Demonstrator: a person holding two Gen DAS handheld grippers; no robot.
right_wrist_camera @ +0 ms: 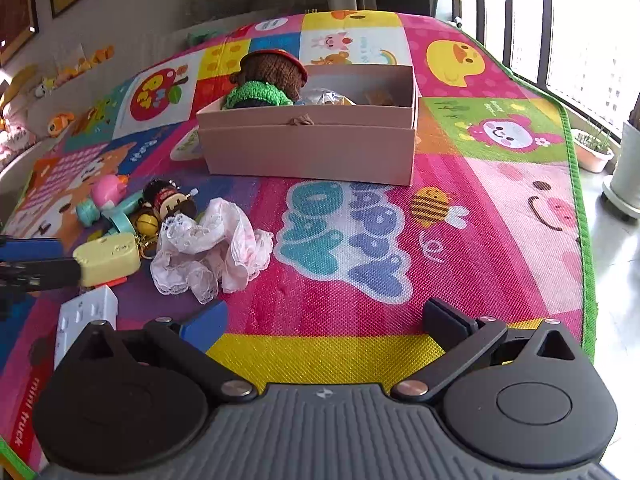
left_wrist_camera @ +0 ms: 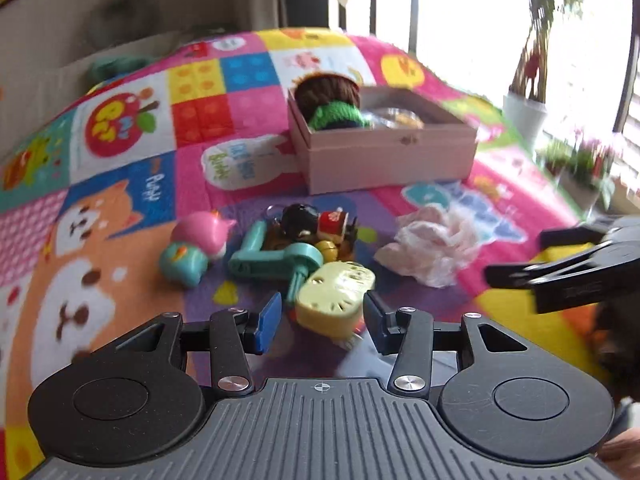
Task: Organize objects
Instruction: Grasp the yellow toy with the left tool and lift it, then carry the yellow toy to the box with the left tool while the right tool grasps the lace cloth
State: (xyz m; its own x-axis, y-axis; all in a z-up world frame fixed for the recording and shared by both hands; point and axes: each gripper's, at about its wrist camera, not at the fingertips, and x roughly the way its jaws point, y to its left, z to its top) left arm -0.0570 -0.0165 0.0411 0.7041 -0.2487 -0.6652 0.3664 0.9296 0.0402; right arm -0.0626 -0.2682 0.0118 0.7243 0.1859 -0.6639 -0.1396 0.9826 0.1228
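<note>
A pale yellow plastic case [left_wrist_camera: 334, 298] lies on the play mat, between the open fingers of my left gripper [left_wrist_camera: 320, 322]; it also shows in the right wrist view [right_wrist_camera: 108, 258]. Behind it lie a teal handled toy [left_wrist_camera: 276, 260], a pink and teal toy [left_wrist_camera: 196, 244], dark figurines [left_wrist_camera: 316, 226] and a crumpled pink lace cloth [left_wrist_camera: 432, 244]. A pink box [left_wrist_camera: 384, 156] further back holds a knitted brown doll [left_wrist_camera: 328, 100]. My right gripper [right_wrist_camera: 326, 320] is open and empty above the mat, right of the cloth [right_wrist_camera: 212, 244].
The colourful play mat [right_wrist_camera: 460, 200] covers the floor. A white block [right_wrist_camera: 86, 312] lies near the right gripper's left finger. Potted plants [right_wrist_camera: 628, 168] stand along the windows on the right. Stuffed toys [right_wrist_camera: 60, 120] sit along the left wall.
</note>
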